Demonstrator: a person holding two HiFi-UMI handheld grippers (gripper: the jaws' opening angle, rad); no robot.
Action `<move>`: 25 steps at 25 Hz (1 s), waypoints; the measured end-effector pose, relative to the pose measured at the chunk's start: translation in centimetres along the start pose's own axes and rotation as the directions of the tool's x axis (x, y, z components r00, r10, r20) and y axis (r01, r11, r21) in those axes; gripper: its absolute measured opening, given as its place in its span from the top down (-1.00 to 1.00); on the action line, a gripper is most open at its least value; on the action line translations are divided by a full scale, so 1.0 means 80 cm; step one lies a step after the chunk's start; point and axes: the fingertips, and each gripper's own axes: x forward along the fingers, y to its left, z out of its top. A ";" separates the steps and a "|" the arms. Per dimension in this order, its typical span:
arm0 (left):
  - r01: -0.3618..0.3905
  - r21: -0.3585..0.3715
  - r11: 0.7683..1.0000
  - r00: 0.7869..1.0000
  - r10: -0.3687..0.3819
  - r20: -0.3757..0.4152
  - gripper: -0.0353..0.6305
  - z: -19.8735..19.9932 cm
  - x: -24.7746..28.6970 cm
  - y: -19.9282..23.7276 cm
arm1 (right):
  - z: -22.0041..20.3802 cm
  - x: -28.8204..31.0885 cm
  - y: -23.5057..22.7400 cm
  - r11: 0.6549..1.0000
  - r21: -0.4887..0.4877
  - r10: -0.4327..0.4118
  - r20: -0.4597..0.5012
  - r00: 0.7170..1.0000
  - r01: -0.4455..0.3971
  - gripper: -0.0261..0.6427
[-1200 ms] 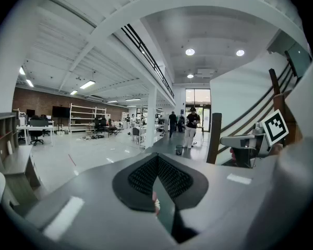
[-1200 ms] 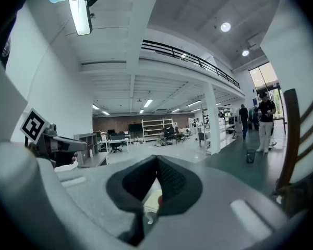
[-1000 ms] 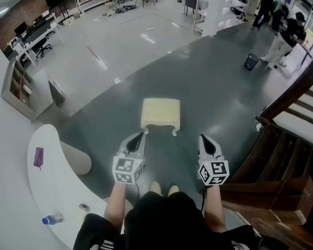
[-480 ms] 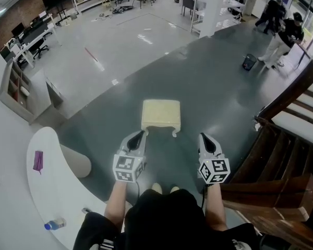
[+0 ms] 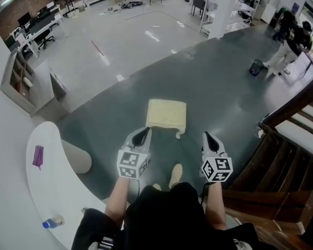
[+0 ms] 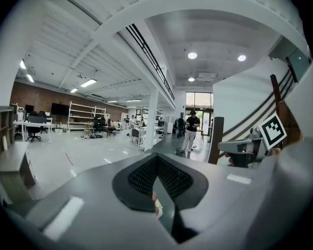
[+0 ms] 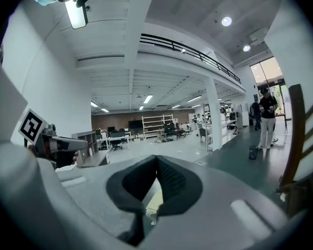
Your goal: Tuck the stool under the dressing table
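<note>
**Two closed grippers held over a cream stool on a dark floor**

Seen from the head camera, a person stood looking steeply down at a small cream stool [image 5: 167, 113]. It stood upright on a dark grey floor [image 5: 219, 98], a short way in front of the person's shoe [image 5: 176, 175]. One curled pale leg showed under the stool's near right corner.

The left gripper [image 5: 144, 132] and the right gripper [image 5: 207, 135] were held out side by side, each pointing toward the far side of the room. The stool lay just beyond their tips, more in line with the left one. Each gripper's own camera showed its dark, textured jaws pressed together at the tips, with nothing pinched between them. Neither gripper held the stool.

At the near left, well apart from the stool, curved a white tabletop [image 5: 57, 191]. A purple object [image 5: 37, 156] and a plastic bottle [image 5: 52, 222] lay on it. A dark wooden staircase [image 5: 281, 160] rose at the right. At the far right stood several people [image 5: 297, 35] beside a small dark bin [image 5: 257, 66]. A grey shelf unit [image 5: 21, 82] stood at the far left.
</note>
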 end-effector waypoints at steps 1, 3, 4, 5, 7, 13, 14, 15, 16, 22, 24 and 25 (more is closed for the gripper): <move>-0.002 -0.005 1.000 1.000 0.002 -0.005 0.88 -0.002 0.008 0.004 | -0.002 0.010 -0.003 1.000 0.002 0.006 -0.007 1.000 -0.006 0.91; -0.007 -0.011 1.000 1.000 0.006 -0.010 0.88 -0.005 0.027 0.012 | -0.006 0.030 -0.013 1.000 0.005 0.013 -0.016 1.000 -0.013 0.91; -0.010 -0.010 1.000 1.000 0.010 -0.013 0.88 -0.005 0.039 0.016 | -0.006 0.041 -0.020 1.000 0.006 0.014 -0.019 1.000 -0.014 0.91; -0.016 -0.008 1.000 1.000 0.016 -0.014 0.88 -0.004 0.051 0.020 | -0.006 0.053 -0.028 1.000 0.007 0.016 -0.022 1.000 -0.016 0.91; -0.030 -0.007 1.000 0.999 0.030 -0.018 0.88 0.001 0.078 0.029 | -0.005 0.081 -0.045 1.000 0.010 0.024 -0.029 0.999 -0.024 0.91; -0.049 -0.031 0.998 0.998 0.048 -0.030 0.88 0.020 0.177 0.049 | 0.006 0.167 -0.103 0.999 0.020 0.041 -0.048 0.998 -0.040 0.91; -0.053 -0.034 0.998 0.998 0.052 -0.032 0.88 0.022 0.195 0.052 | 0.008 0.182 -0.111 0.999 0.023 0.046 -0.050 0.998 -0.045 0.91; -0.057 -0.037 0.998 0.998 0.056 -0.035 0.88 0.024 0.212 0.055 | 0.009 0.196 -0.120 0.998 0.024 0.052 -0.054 0.997 -0.051 0.91; -0.060 -0.039 0.997 0.997 0.059 -0.039 0.88 0.025 0.229 0.059 | 0.009 0.211 -0.128 0.998 0.023 0.057 -0.059 0.997 -0.056 0.91; -0.089 -0.053 0.995 0.993 0.085 -0.079 0.88 0.024 0.318 0.083 | 0.009 0.297 -0.172 0.995 0.038 0.099 -0.097 0.990 -0.096 0.91; -0.096 -0.057 0.994 0.991 0.090 -0.095 0.88 0.018 0.341 0.088 | 0.006 0.318 -0.186 0.993 0.052 0.113 -0.108 0.988 -0.108 0.91; -0.097 -0.058 0.994 0.991 0.091 -0.099 0.88 0.014 0.352 0.090 | 0.002 0.328 -0.192 0.992 0.059 0.119 -0.113 0.987 -0.112 0.91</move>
